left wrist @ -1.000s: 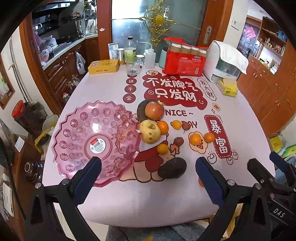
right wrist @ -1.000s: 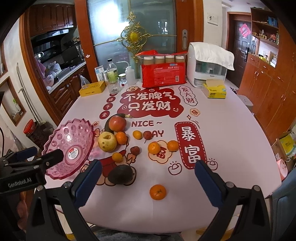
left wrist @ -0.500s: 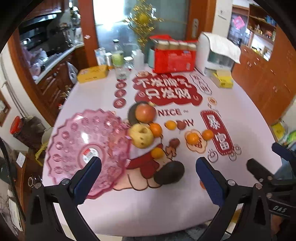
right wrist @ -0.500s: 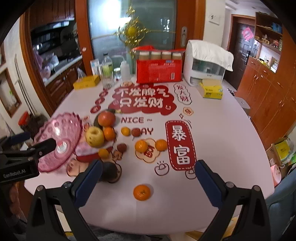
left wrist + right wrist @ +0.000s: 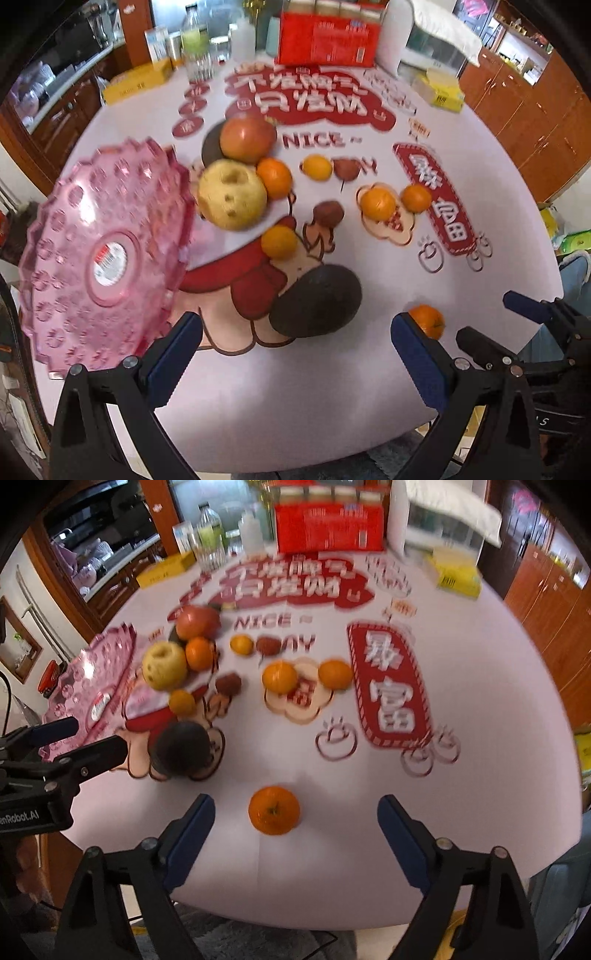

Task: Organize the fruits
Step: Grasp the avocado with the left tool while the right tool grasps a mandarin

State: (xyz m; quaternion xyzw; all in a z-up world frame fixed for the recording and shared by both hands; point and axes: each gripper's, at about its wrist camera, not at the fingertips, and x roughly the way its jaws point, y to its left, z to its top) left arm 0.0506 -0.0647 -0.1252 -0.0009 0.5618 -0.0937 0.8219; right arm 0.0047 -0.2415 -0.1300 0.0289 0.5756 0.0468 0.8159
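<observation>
On the pink printed tablecloth lies a loose group of fruit: a red apple [image 5: 247, 138], a yellow apple [image 5: 232, 199], several small oranges and a dark avocado [image 5: 316, 301]. A pink glass plate [image 5: 103, 254] stands to their left. My left gripper [image 5: 295, 321] is open and hangs just short of the avocado, touching nothing. My right gripper [image 5: 295, 801] points down at a lone orange [image 5: 274, 809] near the front edge. Its jaws are closing, with the orange between the blue pads [image 5: 190, 834] and clear gaps on both sides.
At the far end stand a red box [image 5: 328, 37], bottles [image 5: 194, 48], a yellow box [image 5: 138, 83], a yellow tissue pack [image 5: 441, 90] and a white appliance [image 5: 439, 520]. Wooden cabinets flank the table. The table's rounded front edge [image 5: 295, 912] runs just below the grippers.
Both grippers have dropped toward the table, so the fruit looks larger and nearer. The right gripper's jaws have narrowed slightly around the lone orange.
</observation>
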